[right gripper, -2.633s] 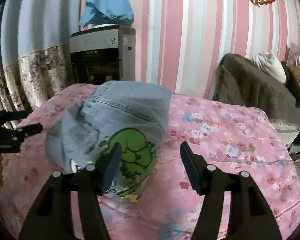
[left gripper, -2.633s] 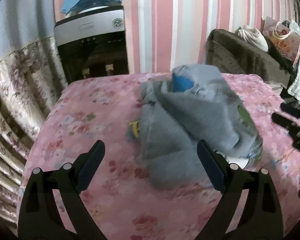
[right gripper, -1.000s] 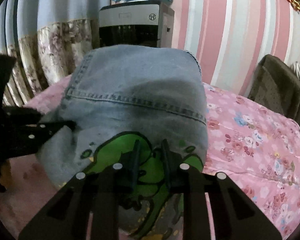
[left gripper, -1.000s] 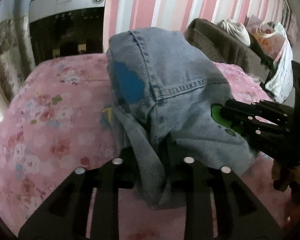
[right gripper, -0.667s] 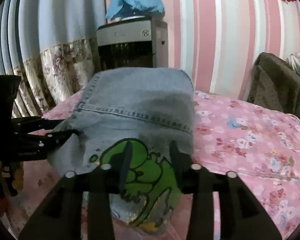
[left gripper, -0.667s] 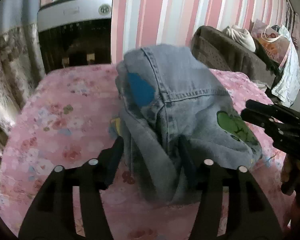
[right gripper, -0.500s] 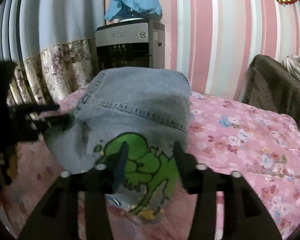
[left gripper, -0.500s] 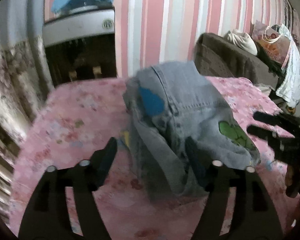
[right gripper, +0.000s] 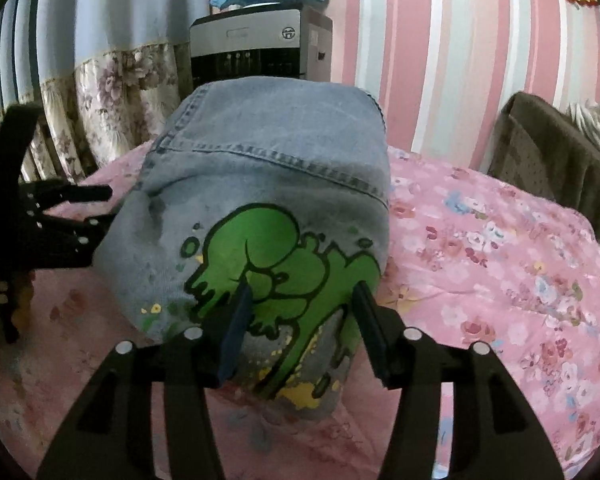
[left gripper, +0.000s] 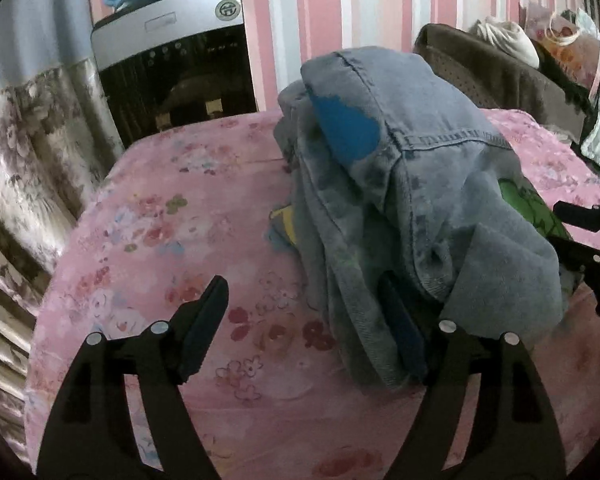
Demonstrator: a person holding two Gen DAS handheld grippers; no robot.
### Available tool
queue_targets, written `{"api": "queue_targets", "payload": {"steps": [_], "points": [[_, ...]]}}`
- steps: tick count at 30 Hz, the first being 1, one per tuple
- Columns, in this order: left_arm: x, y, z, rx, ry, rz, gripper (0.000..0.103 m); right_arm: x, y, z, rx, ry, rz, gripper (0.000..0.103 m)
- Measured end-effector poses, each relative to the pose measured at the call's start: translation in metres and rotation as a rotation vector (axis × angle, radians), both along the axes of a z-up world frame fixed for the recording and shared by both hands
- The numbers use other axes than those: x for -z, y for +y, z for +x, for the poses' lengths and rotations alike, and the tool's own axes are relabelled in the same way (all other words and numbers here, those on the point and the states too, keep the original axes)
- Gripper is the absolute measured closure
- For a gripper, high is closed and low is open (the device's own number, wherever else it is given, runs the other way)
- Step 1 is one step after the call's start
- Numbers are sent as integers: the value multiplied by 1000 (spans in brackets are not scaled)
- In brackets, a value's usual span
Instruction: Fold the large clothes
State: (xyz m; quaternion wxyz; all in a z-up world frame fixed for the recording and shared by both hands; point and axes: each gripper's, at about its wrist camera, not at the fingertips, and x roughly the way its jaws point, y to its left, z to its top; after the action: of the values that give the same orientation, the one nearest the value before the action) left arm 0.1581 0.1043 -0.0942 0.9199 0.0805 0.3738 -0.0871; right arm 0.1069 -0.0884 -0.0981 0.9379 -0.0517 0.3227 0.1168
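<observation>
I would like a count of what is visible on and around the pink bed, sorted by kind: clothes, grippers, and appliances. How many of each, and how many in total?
Denim garment on the bedsheet: 1
Grippers, left gripper and right gripper: 2
Water dispenser: 1
Total: 4

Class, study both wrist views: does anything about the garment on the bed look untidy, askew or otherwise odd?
Yes. The denim garment sits on the pink sheet as a humped, lopsided bundle, not a flat fold. On its left side, loose layers spill out unevenly. Both grippers are open, so nothing holds it in shape.
</observation>
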Motion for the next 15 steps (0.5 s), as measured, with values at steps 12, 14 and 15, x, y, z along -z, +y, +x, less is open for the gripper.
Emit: {"api": "queue_targets", "payload": {"steps": [12,14,15], "points": [[-12,5,-3,-29,-1,-63,6,-10,-19,0,68,-6,126,27],[-15,5,-4,-36,-3,-66,3,-12,-23,-1,85,-11,148,26],[-16,5,-4,-38,-6,-64,3,-12,-26,0,91,-11,154,25]]}}
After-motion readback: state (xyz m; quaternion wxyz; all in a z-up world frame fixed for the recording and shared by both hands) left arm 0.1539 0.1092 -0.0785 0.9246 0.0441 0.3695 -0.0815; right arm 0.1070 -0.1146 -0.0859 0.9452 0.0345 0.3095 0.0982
